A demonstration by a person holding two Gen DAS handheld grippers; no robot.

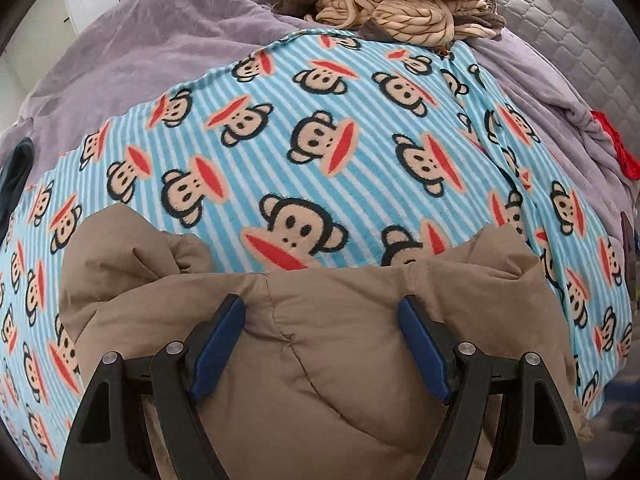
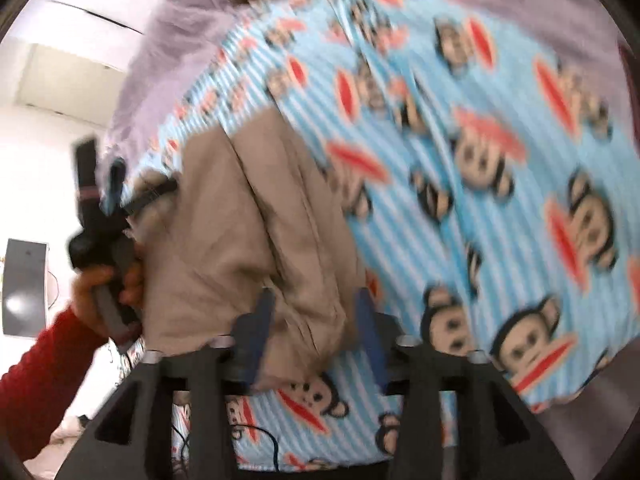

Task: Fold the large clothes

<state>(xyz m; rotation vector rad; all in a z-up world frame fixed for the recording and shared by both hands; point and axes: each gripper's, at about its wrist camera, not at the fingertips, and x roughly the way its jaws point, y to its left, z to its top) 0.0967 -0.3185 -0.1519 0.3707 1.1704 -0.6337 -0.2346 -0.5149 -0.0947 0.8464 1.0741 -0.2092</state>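
Both grippers, left gripper [image 1: 320, 320] and right gripper [image 2: 312, 312], are gripping the puffy tan quilted jacket [image 1: 304, 360] between part-open jaws. It is lying on the striped fleece monkey blanket [image 1: 320, 140], stretching lengthwise from near to far in the right view.

Home bedroom: bed with lilac duvet [image 1: 132, 52], monkey-print fleece blanket [image 1: 320, 140], piled knitwear [image 1: 400, 12], white wall [image 2: 60, 92].

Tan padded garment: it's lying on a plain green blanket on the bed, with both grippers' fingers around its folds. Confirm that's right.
Not quite. The tan padded garment lies on a blue-and-white striped blanket printed with monkey faces, not a plain green one; the left wrist view shows it clearly. The rest holds: the left gripper and right gripper each have fingers either side of its folds.
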